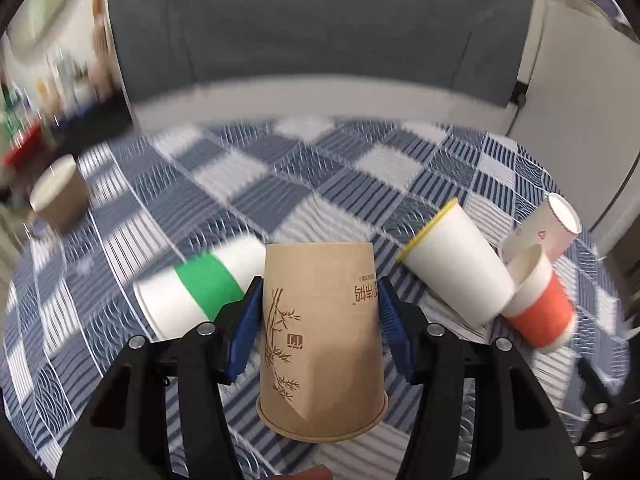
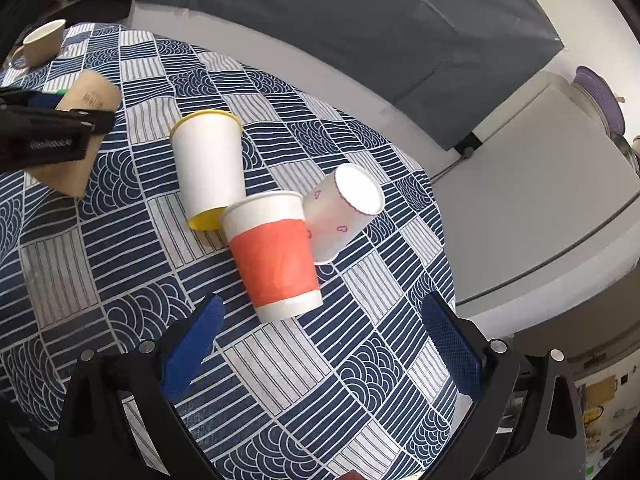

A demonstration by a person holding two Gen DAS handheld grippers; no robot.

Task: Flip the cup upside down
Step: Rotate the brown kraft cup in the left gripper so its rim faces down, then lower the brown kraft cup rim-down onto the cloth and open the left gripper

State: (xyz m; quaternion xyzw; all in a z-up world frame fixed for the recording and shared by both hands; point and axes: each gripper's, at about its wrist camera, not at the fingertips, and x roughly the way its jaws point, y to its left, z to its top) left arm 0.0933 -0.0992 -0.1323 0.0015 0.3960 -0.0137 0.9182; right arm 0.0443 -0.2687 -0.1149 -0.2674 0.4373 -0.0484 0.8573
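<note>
We see the left tongs (image 1: 320, 312) clamped on a brown paper cup (image 1: 320, 332), their blue pads (image 1: 246, 332) pressing its two sides. The cup is held with its flat base pointing away from the camera and its open rim nearest the lens, above the bench (image 1: 320, 184), which is covered in a blue and white patterned cloth. From the right wrist view, the same brown paper cup (image 2: 86, 100) appears at the far left, tilted and gripped by the black left tongs (image 2: 60, 128); whether it touches the cloth we cannot tell.

The right tongs (image 2: 320, 344) hang over the bench (image 2: 120, 240) with their blue fingers (image 2: 192, 344) spread wide, holding nothing.

Just ahead of the right tongs lie three cups on their sides, touching in a cluster: a white cup with an orange band (image 2: 276, 256), a white cup with yellow rims (image 2: 208, 168), and a pale cup with small red hearts (image 2: 344, 212). Their insides, where visible, look empty.

In the left wrist view a white cup with a green band (image 1: 192, 288) lies on its side just behind the left tongs. A tan cup (image 2: 42, 42) stands upright near the far edge of the bench
</note>
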